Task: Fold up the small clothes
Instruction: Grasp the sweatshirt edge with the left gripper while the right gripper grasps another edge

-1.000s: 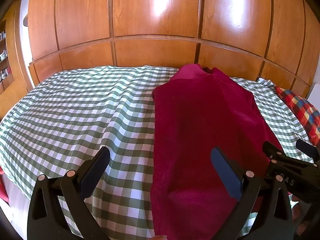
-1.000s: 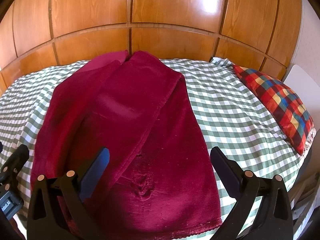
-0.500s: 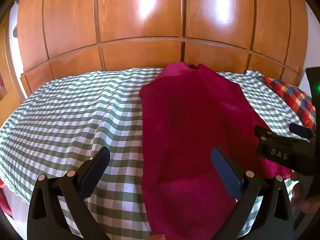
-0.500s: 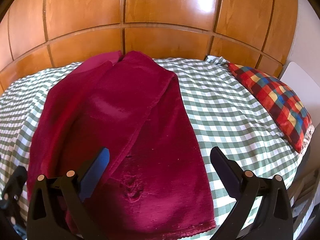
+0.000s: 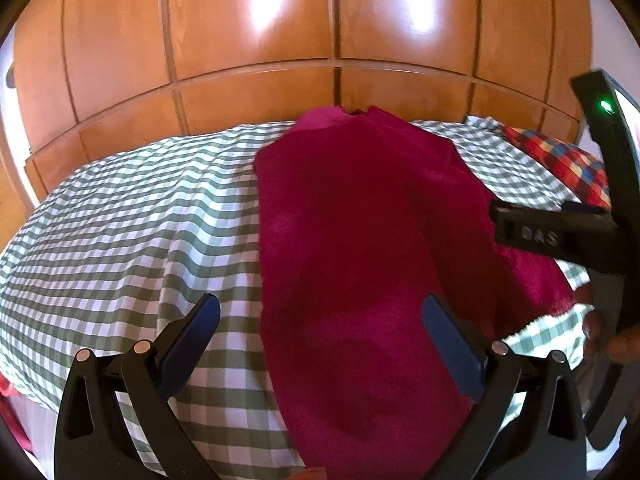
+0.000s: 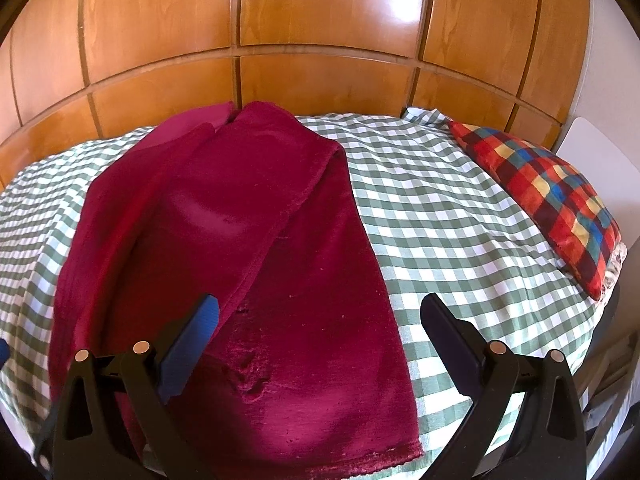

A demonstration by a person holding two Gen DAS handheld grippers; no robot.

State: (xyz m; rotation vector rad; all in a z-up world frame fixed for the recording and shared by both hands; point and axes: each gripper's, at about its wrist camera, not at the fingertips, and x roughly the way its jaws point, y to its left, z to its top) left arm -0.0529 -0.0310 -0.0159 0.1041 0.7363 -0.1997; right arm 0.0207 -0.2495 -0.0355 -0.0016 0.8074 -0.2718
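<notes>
A bed with a green-and-white checked sheet [image 6: 440, 208], a multicoloured plaid cushion [image 6: 552, 196] at its right edge, glossy wooden wall panels [image 6: 320, 20] behind.

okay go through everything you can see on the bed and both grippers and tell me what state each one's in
left gripper: open, holding nothing, above the near end of the cloth.
right gripper: open, holding nothing.
red fleece cloth: lying lengthwise on the bed, partly folded, one layer lapped over another.
checked bedsheet: spread out, slightly wrinkled.
plaid pillow: lying flat at the bed's right edge.
</notes>
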